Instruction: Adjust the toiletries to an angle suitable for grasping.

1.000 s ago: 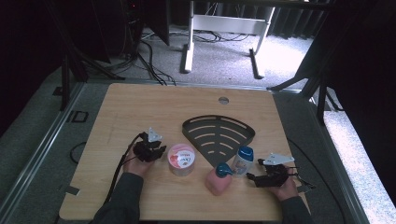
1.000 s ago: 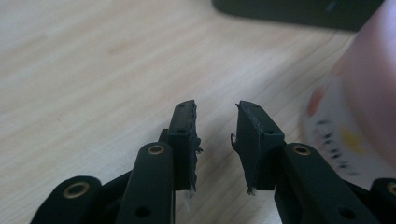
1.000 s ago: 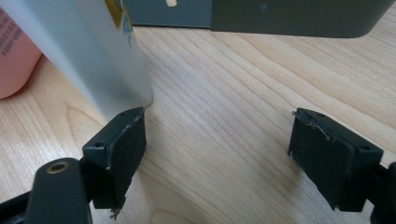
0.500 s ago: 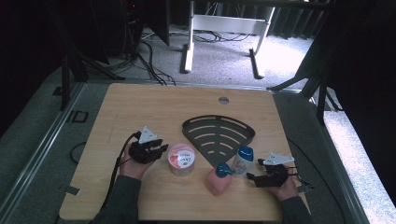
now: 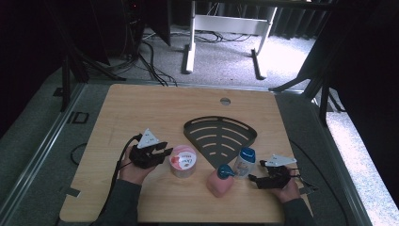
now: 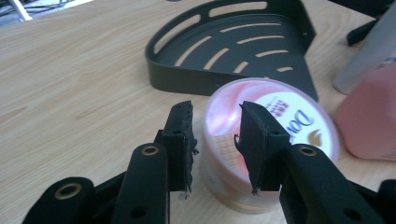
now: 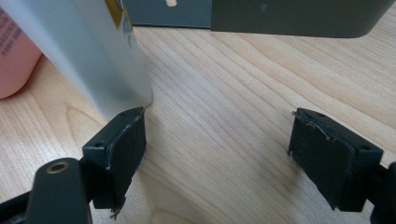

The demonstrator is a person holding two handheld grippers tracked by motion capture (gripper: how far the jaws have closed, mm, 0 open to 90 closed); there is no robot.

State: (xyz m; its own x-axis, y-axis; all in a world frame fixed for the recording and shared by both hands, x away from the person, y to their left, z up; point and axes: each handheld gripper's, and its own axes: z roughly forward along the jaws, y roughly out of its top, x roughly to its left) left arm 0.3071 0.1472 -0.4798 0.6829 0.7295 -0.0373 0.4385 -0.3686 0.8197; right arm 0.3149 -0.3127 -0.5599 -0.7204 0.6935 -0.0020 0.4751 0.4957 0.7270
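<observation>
L gripper [image 6: 215, 140] is at the pink cream jar [image 5: 183, 160], jaws part-spread, nothing pinched. In the left gripper view they look narrower than the jar [image 6: 271, 140] just beyond, tips near its lid rim. The jar sits on the wooden table [image 5: 141, 108], front-left of the black corner shelf [image 5: 220, 136], close to it but apart.

R gripper [image 7: 219, 154] has jaws wide apart, empty, low over the table. The white bottle w/ blue cap [image 5: 244, 162] is just beside my left-hand pad in the right gripper view, maybe touching; can't tell. The bottle [image 7: 79, 51] isn't between the jaws, it's off to one side. The pink pump bottle [image 5: 220, 181] stands right next to the white one.

Risks, my guess:
- L: if I push fwd w/o opening more, the tips hit the lid and shove the jar toward the shelf edge instead of gripping.
- Lid looks smooth and round, so an off-centre pinch could squirt it out sideways.
- R: the pad by the bottle base could nudge it; it's tall and narrow, so it may tip into the pink pump bottle and knock both over.
- Closing R now grabs air.
</observation>
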